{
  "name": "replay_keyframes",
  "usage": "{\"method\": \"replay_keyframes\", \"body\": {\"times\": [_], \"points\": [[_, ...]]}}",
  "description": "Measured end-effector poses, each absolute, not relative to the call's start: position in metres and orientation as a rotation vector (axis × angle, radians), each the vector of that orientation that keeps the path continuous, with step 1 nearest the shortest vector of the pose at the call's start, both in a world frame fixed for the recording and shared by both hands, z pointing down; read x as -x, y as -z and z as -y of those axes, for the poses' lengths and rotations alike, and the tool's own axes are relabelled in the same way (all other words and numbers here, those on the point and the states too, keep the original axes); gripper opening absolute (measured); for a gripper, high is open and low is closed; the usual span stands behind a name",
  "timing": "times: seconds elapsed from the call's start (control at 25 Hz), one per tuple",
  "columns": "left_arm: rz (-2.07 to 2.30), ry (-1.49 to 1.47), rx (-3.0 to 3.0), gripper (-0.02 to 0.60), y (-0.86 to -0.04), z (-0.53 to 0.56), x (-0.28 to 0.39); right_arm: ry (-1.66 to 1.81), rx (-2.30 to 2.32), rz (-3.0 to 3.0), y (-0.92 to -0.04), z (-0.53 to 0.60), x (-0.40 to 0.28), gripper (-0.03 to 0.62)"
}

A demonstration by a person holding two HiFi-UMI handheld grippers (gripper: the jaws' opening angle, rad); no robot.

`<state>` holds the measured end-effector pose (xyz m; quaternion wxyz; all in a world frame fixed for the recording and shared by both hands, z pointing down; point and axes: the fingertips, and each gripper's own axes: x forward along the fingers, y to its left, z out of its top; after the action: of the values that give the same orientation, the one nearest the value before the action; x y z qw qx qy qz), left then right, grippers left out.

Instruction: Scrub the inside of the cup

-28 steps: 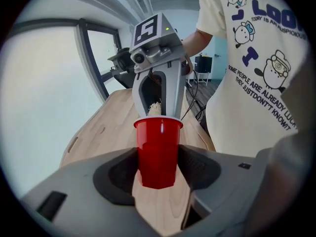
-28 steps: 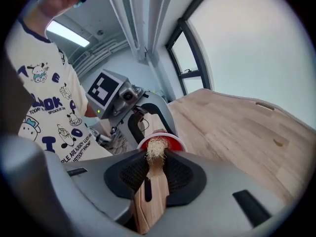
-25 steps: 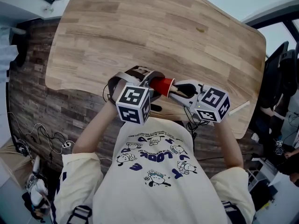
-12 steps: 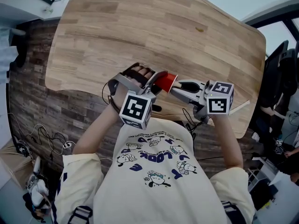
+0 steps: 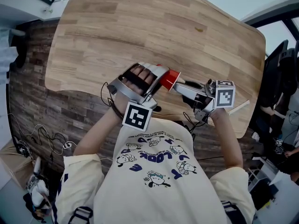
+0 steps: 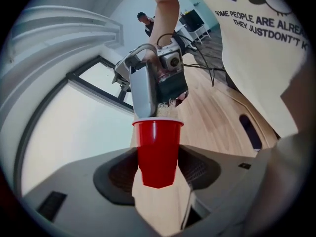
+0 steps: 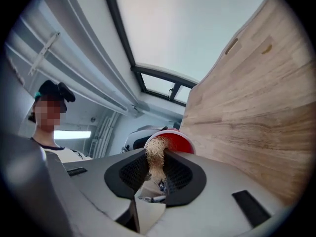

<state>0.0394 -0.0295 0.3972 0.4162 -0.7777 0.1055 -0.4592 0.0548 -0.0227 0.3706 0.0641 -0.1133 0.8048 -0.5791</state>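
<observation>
Two claws, both busy. My left gripper [image 6: 158, 168] is clamped wide on the red plastic cup [image 6: 158, 147], held in the air above the wooden table [image 5: 140, 27]. My right gripper [image 7: 156, 171] pinches a pale fibrous scrubber [image 7: 155, 154], its tuft at the cup's rim. If I push too hard, the thin wall may buckle or slip free. Only the right gripper view shows the cup's mouth, and only the left shows my pads gripping.

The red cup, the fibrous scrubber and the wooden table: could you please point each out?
red cup [image 6: 158, 154], left gripper view, middle of its outer wall.
fibrous scrubber [image 7: 154, 153], right gripper view, its pale tuft.
wooden table [image 5: 140, 31], head view, bare top.
</observation>
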Motion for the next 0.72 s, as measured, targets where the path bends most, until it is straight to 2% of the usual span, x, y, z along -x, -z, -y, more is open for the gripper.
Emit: {"method": "replay_keyframes", "body": {"times": [0.44,0.72], "points": [[-0.334,1.089,1.795,0.275,-0.379,0.037,-0.04,1.82,0.25,-2.174,-0.36,0.03,-0.059,0.08],[-0.327,1.11,1.803,0.275,-0.381,0.037,-0.04,1.806,0.277,-2.223,-0.36,0.029,-0.058,0.078]]}}
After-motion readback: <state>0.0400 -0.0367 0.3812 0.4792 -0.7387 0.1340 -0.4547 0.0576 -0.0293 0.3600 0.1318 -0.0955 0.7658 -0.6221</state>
